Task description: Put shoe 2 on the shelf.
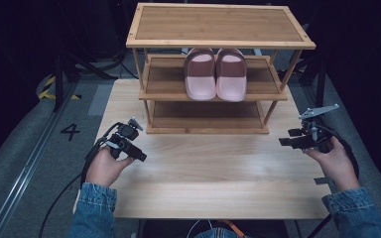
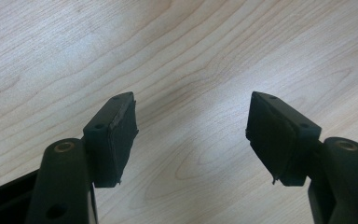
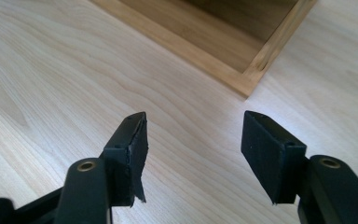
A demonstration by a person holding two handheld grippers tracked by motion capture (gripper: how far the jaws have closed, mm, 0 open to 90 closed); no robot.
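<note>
Left gripper (image 1: 140, 154) sits low over the bare table (image 1: 218, 173), jaws spread wide with nothing in them. Behind, the 2 pink slippers (image 1: 216, 74) are parked side by side on the middle shelf of the rack (image 1: 218, 25). Right gripper (image 1: 284, 141) is gaping too, empty, near the rack's corner.

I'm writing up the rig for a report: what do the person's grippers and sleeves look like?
Both grippers, left gripper and right gripper, are black with two flat, square-edged jaws on arms with brass-coloured rivets. A black cable trails from the left one. The right one carries a grey three-cornered plate. The pad edges look frayed. The person wears blue denim sleeves with lighter stitched cuffs.
</note>
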